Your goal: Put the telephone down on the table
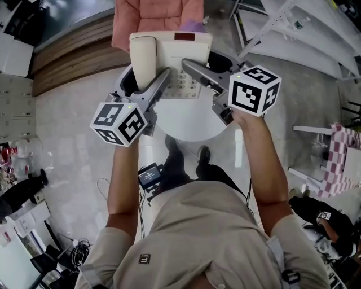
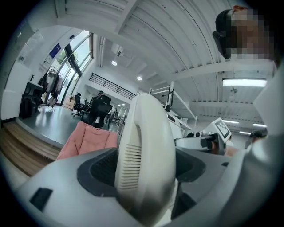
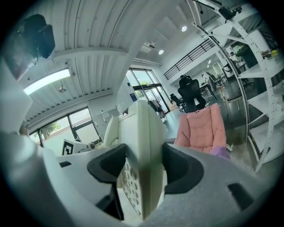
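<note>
Round white table (image 1: 189, 127) on a pale polished floor (image 1: 67, 147). A pink armchair (image 1: 158, 17) stands beyond it, cut off by the picture's top edge. A wooden step (image 1: 67, 62) lies far left and a white rack (image 1: 293, 39) far right.

The telephone (image 1: 169, 56) is held over the table's far edge. The left gripper (image 1: 162, 76) is clamped across the handset (image 1: 142, 59) on the telephone's left side. The right gripper (image 1: 189, 66) is closed on the body's right edge, beside the keypad (image 1: 183, 84).

The jaws cover part of the keypad. Whether the telephone's underside touches the table cannot be told. The person's torso hides the near floor.
</note>
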Demonstrator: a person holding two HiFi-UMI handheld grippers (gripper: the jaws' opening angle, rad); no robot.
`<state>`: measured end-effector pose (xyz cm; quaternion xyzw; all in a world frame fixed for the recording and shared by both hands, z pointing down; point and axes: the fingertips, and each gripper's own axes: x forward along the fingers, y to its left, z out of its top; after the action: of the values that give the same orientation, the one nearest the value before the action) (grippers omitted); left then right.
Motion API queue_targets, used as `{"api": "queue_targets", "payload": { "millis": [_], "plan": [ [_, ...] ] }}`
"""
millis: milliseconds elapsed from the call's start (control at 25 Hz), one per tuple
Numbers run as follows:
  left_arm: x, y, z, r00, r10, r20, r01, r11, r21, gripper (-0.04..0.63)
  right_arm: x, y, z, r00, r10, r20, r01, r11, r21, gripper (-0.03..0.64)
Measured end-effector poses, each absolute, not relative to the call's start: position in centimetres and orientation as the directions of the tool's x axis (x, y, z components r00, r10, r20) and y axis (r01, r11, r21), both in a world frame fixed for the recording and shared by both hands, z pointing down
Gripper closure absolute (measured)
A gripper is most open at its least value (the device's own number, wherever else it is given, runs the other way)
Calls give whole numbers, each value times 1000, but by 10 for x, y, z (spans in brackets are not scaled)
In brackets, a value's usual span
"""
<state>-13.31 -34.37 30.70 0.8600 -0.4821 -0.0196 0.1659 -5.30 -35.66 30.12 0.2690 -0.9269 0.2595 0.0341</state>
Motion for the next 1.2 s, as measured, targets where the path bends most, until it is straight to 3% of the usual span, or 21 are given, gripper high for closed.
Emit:
{"api": "queue_targets", "payload": {
  "millis": [1200],
  "plan": [
    [-140,-401,442,564,-769,301,-803,-425,418,233,-58,-413,435,-822,-475,313,-560,578,-593,373]
  ]
}}
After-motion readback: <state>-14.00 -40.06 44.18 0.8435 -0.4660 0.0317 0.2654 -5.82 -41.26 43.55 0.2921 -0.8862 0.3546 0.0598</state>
